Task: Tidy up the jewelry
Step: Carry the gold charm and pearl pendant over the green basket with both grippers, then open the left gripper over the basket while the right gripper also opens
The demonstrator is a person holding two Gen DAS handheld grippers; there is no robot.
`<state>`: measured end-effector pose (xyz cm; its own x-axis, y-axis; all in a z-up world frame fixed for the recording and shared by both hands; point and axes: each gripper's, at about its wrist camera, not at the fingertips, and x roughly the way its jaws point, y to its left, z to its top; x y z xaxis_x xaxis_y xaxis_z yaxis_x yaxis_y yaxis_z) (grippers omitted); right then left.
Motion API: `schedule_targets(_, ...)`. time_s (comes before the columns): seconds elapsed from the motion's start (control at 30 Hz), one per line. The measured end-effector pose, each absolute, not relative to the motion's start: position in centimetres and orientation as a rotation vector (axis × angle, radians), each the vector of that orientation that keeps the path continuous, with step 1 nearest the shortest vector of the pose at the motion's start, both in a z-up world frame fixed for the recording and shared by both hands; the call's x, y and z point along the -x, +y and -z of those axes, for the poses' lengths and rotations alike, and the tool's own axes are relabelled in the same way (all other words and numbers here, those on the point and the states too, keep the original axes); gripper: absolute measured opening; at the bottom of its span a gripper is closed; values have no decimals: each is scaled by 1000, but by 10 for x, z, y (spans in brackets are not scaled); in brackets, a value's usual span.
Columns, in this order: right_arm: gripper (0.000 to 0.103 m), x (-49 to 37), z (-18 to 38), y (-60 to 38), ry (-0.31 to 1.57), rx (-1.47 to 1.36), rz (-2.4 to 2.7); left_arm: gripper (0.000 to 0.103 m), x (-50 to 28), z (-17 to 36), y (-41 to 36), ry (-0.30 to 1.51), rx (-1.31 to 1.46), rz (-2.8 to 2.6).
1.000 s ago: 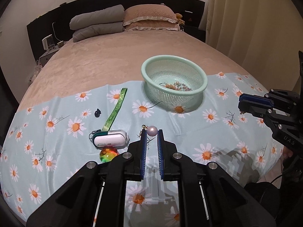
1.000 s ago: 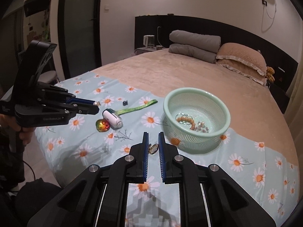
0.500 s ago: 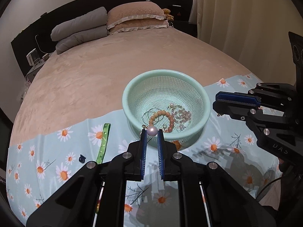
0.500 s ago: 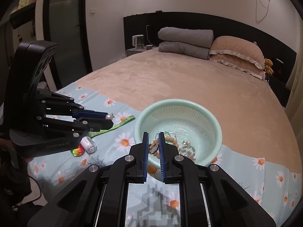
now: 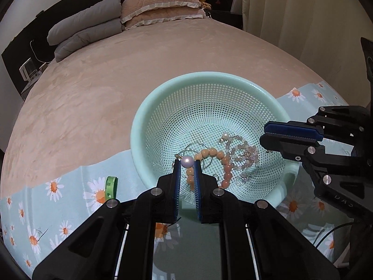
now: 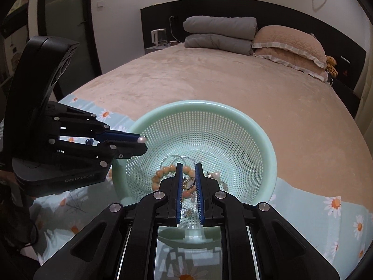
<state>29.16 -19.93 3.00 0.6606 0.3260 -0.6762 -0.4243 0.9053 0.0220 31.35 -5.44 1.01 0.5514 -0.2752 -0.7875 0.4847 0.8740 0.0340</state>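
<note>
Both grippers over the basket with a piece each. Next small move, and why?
Probably open the left gripper to drop the pearl earring. It is pinched at the tips, already inside the rim of the green basket, above the bead bracelet. The right gripper, gripping a gold piece, could release likewise.

"Gen Robot.AI" is printed in pale letters on the body of the left gripper (image 6: 142, 142), as seen in the right wrist view. "DAS" is read, partly cut off, on the body of the right gripper (image 5: 264, 137) in the left wrist view.
</note>
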Motion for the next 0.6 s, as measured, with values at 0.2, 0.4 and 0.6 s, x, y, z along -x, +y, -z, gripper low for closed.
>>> schedule_targets(0.2,12,-292,-22,-201,733,139,-406,12,-320,2,-56,907,-254,454)
schedule_targets(0.4,46,-286,-22,-210,694,126,-364,46,-315,-7,-40,842,-146,486)
schedule_targets(0.6,62,-274,-26,-216,642,131,-362,92,-294,-10,-45,711,-231,383)
